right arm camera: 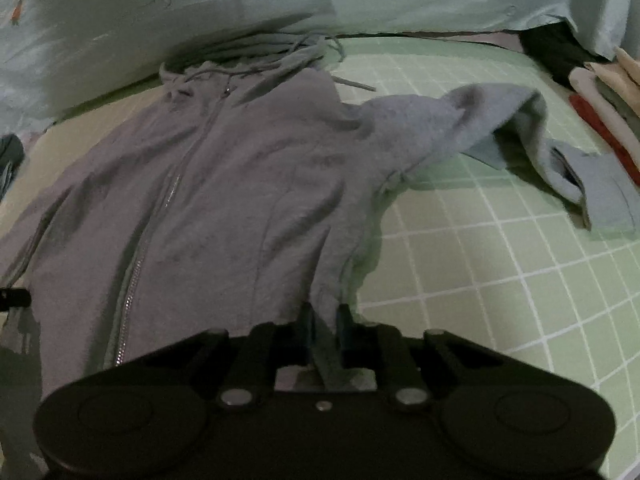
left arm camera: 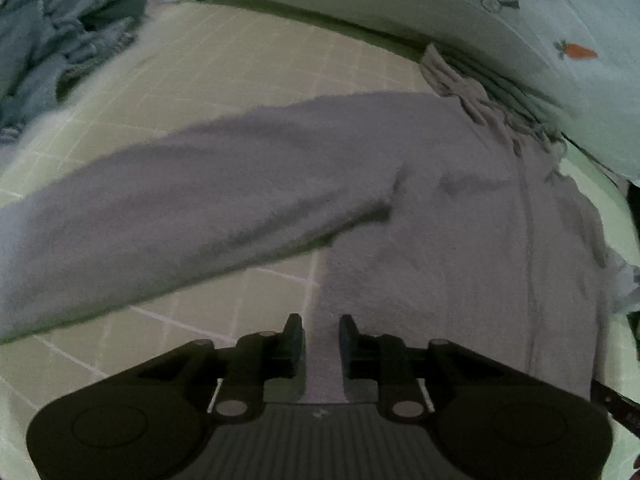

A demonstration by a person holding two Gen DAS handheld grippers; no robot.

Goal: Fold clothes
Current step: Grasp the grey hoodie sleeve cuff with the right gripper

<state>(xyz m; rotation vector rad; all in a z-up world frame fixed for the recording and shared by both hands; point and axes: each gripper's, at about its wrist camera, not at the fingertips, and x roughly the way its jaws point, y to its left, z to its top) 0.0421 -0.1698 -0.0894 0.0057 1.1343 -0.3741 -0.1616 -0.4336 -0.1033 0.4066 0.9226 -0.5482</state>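
A soft grey zip-up hoodie [right arm camera: 224,200] lies flat on the green checked bed sheet [right arm camera: 500,280]. The left gripper [left arm camera: 322,334] pinches its bottom edge. The right gripper [right arm camera: 324,320] pinches the hem too. One sleeve [left arm camera: 160,208] stretches out sideways.

We see the left gripper [left arm camera: 322,344] and right gripper [right arm camera: 324,332] as matte black units: rounded housings, silver pivot screws, short dark fingers.

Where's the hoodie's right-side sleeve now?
Right wrist view: the sleeve lies bent on the green grid sheet, right of the hoodie body, near stacked clothes.
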